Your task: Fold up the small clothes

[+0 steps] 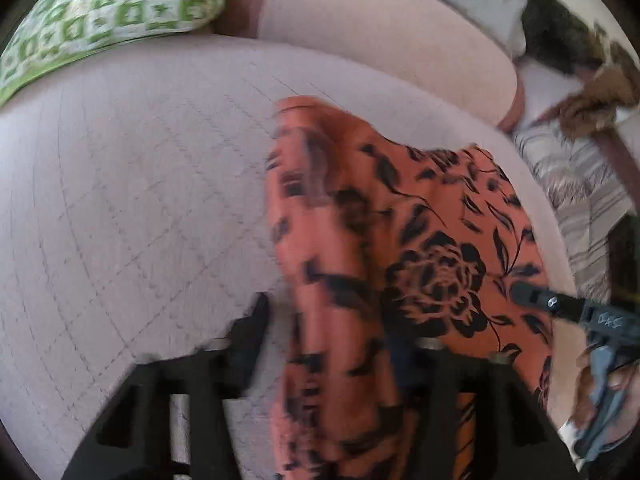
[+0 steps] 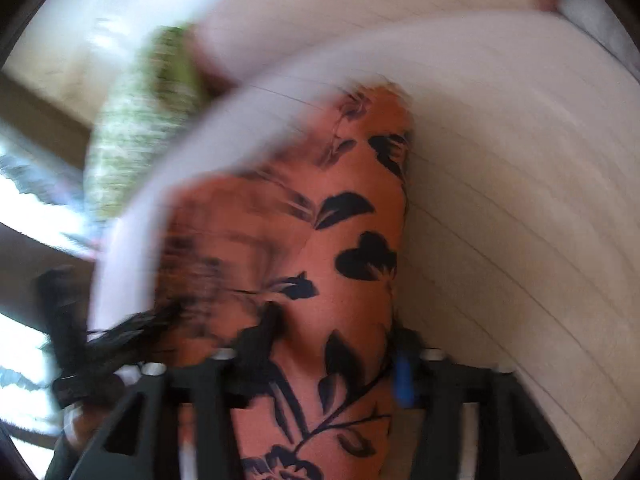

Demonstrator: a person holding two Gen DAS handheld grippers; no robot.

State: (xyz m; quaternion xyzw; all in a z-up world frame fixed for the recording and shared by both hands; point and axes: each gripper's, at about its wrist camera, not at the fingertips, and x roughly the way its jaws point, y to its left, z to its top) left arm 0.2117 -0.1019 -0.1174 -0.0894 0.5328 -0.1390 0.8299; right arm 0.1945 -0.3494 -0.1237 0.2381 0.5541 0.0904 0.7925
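An orange garment with a black flower print [image 1: 400, 240] lies partly on the quilted pale sofa seat [image 1: 140, 200] and partly hangs up towards my grippers. My left gripper [image 1: 324, 328] is shut on a fold of the orange garment, which drapes over its right finger. My right gripper [image 2: 336, 340] is shut on the orange garment [image 2: 320, 248] too, with cloth running between its fingers. In the left wrist view the right gripper's dark fingertip [image 1: 536, 294] shows at the garment's right edge. Both views are motion blurred.
A green and white patterned cushion [image 1: 100, 20] lies at the sofa's far left; it also shows blurred in the right wrist view [image 2: 140, 140]. A pale back cushion [image 1: 380, 40] stands behind the seat. A striped cloth [image 1: 580, 200] and brown furry things [image 1: 592, 80] lie right.
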